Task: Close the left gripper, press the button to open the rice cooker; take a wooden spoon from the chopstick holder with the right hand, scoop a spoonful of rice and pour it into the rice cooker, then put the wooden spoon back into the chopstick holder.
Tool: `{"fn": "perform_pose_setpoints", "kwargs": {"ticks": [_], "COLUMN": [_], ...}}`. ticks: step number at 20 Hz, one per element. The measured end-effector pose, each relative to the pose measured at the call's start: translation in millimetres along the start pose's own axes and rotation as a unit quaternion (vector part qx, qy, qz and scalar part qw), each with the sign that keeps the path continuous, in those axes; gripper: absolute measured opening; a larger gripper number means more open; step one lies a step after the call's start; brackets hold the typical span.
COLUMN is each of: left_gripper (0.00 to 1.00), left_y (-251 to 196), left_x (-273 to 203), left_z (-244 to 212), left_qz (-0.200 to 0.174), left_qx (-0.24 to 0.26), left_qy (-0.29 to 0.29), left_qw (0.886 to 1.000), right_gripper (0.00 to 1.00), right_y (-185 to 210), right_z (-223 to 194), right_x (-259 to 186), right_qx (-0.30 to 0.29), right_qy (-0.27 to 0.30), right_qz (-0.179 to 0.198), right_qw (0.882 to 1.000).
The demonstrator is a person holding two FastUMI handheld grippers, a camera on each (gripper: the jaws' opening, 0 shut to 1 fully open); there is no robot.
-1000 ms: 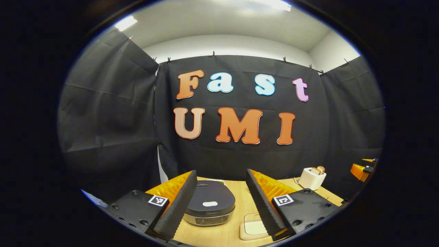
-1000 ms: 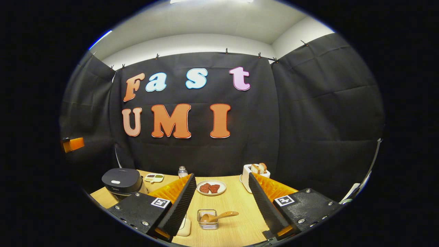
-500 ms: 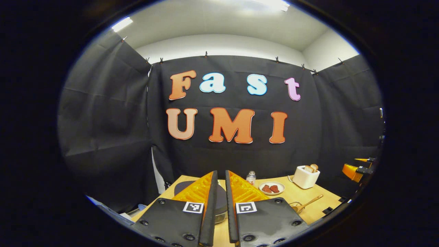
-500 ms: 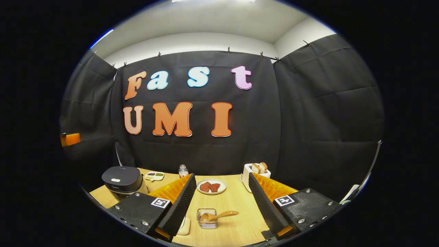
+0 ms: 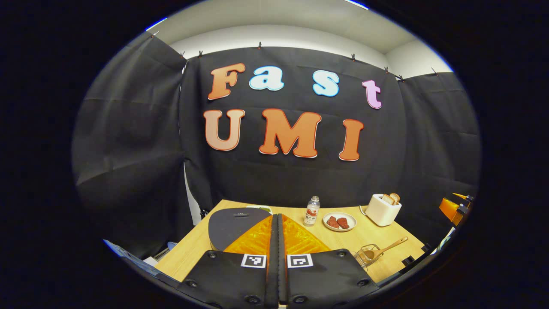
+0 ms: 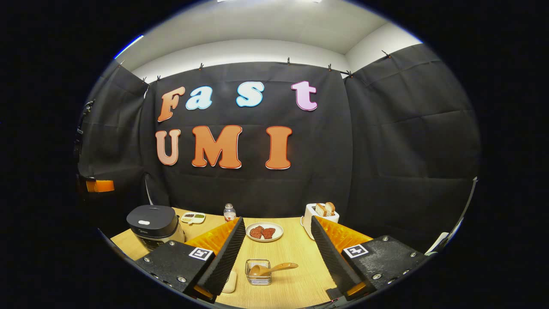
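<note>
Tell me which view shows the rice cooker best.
The right gripper view: the whole rice cooker stands unblocked at the table's left, lid shut. In the left gripper view, only its lid shows, partly hidden behind the shut left gripper.

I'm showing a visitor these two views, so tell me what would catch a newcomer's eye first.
In the left gripper view, the left gripper, fingers pressed together, points at the dark rice cooker, whose lid is down. In the right gripper view, the open right gripper frames the wire chopstick holder with the wooden spoon lying across it. Behind it sit a plate of reddish food and a white toaster holding bread.
</note>
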State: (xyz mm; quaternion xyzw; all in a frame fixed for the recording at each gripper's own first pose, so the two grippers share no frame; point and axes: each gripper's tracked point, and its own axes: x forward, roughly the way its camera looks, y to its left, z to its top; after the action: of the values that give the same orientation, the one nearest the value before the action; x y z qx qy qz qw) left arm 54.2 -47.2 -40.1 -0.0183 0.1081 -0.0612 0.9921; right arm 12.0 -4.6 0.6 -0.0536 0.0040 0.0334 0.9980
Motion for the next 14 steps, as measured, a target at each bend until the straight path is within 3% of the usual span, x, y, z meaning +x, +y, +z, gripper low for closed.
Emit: {"fn": "perform_pose_setpoints", "kwargs": {"ticks": [6, 8, 9, 14], "left_gripper": [0.07, 0.01, 0.04, 0.04], "left_y": [14.1, 20.9, 25.9, 33.1], "left_x": [65.8, 82.6, 91.0, 112.0], "left_z": [-52.5, -70.6, -80.5, -112.0], "left_qz": [0.003, 0.009, 0.014, 0.018], "left_qx": [-0.016, -0.014, -0.010, 0.002], "left_qy": [0.073, 0.094, 0.111, 0.150], "left_qw": [0.997, 0.995, 0.994, 0.989], "right_gripper": [0.95, 0.95, 0.95, 0.95], "right_y": [-3.9, -6.9, -8.2, -11.9], "right_z": [-12.4, -14.5, -15.7, -22.4], "right_x": [4.1, 5.8, 6.6, 9.6], "right_qx": [0.006, 0.007, 0.007, 0.007], "right_qy": [0.016, 0.018, 0.020, 0.030], "right_qz": [-0.007, -0.012, -0.014, -0.022], "right_qw": [1.000, 1.000, 1.000, 0.999]}}
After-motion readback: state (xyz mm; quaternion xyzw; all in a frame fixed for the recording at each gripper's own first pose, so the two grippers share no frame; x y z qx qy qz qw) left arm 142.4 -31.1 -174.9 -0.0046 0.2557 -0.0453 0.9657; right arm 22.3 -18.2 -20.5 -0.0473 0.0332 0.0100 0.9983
